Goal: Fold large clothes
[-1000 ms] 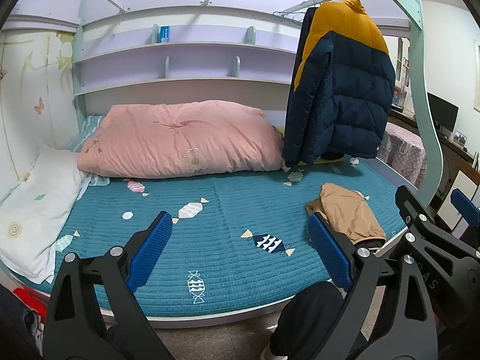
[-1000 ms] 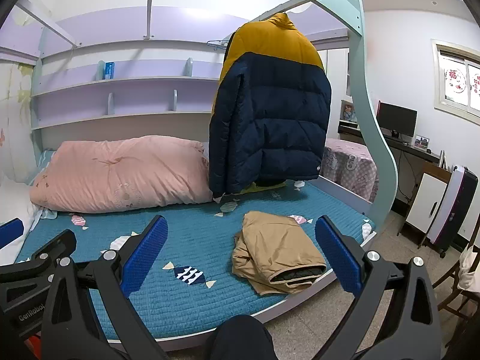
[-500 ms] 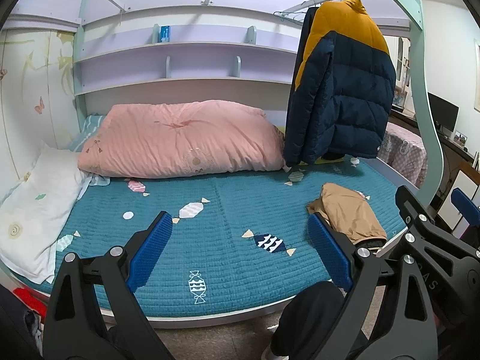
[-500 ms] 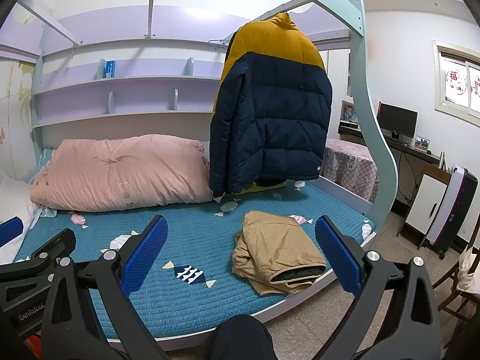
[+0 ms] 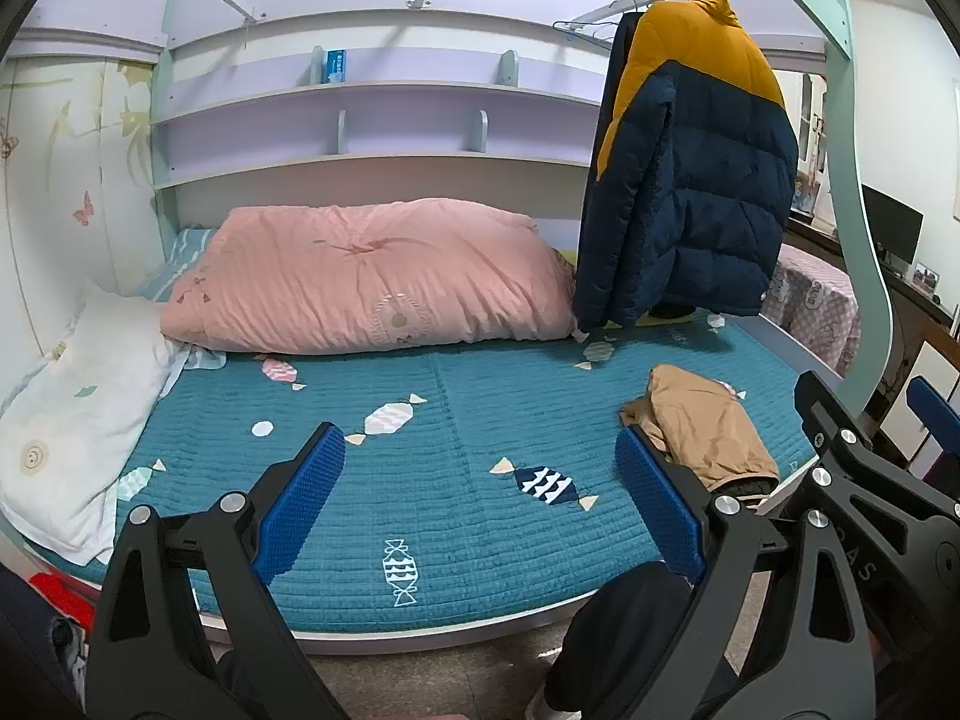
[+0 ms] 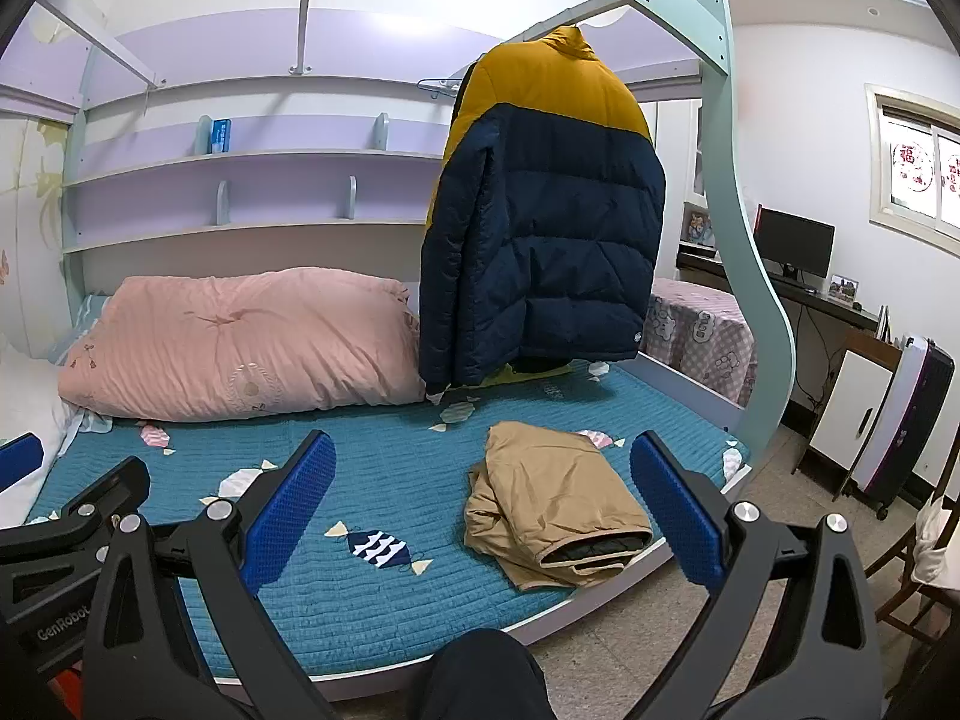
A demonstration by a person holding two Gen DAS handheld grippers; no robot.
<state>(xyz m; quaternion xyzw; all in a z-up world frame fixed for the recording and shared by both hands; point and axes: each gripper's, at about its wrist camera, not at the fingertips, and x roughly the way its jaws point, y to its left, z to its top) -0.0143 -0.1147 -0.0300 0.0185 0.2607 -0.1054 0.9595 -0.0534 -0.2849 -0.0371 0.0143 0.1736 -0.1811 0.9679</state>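
Both hand-held grippers, left (image 5: 480, 501) and right (image 6: 483, 501), were spread and empty before the bed's front edge; a folded tan padded jacket (image 6: 555, 513) lay near its right front corner.

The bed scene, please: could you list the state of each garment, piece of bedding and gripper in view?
Puffer jacket: hanging from the rail, unfolded.
Tan garment: folded, lying near the bed's front edge.
Pink duvet: bundled at the back of the bed.
White pillow: lying flat at the left side.
Left gripper: open, empty.
Right gripper: open, empty.
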